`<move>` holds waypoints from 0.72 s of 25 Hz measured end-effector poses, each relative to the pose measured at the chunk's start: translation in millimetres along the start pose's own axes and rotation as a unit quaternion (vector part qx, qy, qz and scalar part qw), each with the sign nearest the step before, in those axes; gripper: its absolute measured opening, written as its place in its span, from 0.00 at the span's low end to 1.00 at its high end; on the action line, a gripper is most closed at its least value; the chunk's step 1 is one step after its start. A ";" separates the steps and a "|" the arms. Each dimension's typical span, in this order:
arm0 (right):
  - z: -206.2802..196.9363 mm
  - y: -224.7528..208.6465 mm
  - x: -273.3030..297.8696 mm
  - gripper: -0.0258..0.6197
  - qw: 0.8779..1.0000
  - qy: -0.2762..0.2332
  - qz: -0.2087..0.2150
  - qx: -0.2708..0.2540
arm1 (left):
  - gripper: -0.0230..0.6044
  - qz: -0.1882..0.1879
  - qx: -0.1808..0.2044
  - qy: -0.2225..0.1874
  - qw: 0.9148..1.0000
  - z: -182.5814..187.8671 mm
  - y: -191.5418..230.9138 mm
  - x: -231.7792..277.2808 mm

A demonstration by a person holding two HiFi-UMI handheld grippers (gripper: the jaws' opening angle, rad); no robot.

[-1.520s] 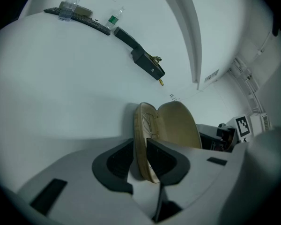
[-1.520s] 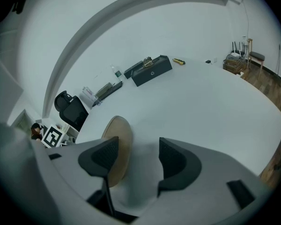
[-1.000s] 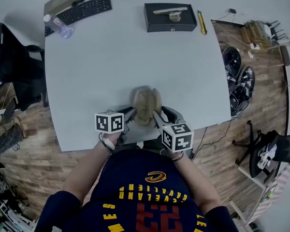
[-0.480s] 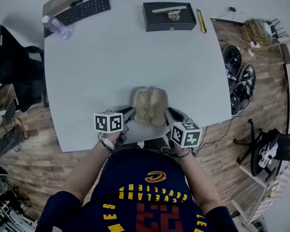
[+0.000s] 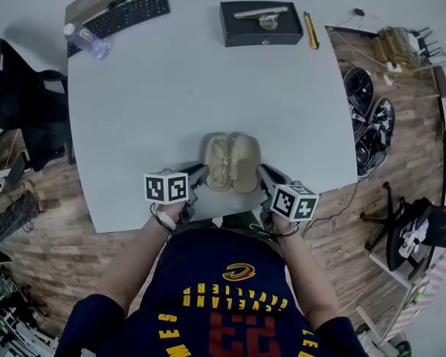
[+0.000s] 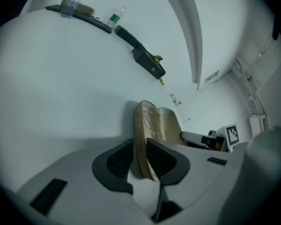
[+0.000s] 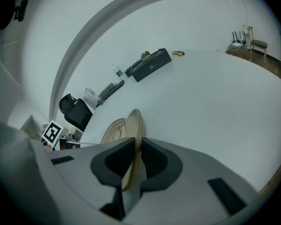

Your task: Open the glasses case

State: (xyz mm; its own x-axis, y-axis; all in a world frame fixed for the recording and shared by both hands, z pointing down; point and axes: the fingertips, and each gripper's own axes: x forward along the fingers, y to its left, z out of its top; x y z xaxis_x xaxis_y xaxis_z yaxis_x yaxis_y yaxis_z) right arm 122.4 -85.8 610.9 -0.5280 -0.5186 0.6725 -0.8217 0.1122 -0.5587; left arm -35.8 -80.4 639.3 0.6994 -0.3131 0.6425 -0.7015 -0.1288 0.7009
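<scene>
A tan glasses case lies spread open near the front edge of the white table, with wire glasses in its left half. My left gripper is shut on the rim of the left half, which stands thin between the pads. My right gripper has the rim of the right half between its jaws. Those jaws are closing and the pads press on that rim. From the left gripper view the glasses show inside the case.
At the table's far side sit a black box, a yellow pen-like tool, a keyboard and a plastic bottle. A black office chair stands left of the table. The person's body is right at the table's front edge.
The right gripper moved to the right and downward with the right half, and the case went from partly open to spread flat. The left gripper kept still.
</scene>
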 end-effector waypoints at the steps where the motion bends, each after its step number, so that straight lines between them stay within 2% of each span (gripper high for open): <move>1: 0.1 -0.8 0.2 0.12 1.000 -0.001 0.002 0.004 | 0.19 -0.002 -0.001 -0.001 1.000 0.4 -0.7 0.4; 6: 0.3 -3.9 1.1 0.12 0.999 -0.006 0.012 0.032 | 0.19 -0.006 -0.002 -0.001 1.000 0.7 -1.1 1.7; 12: -0.9 -6.5 2.0 0.12 0.999 -0.011 0.017 0.046 | 0.19 0.007 0.000 0.004 1.000 -2.0 7.8 1.0; 18: -0.6 -7.7 2.4 0.12 0.998 -0.009 0.019 0.054 | 0.19 0.002 0.000 0.002 1.000 -0.8 4.6 2.9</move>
State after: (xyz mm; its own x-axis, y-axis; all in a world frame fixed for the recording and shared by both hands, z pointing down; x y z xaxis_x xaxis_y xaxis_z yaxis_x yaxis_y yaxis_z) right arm 127.3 -87.4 617.1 -0.5535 -0.5304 0.6421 -0.7729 0.0399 -0.6332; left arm -36.9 -81.1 644.6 0.6970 -0.3105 0.6463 -0.7044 -0.1279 0.6982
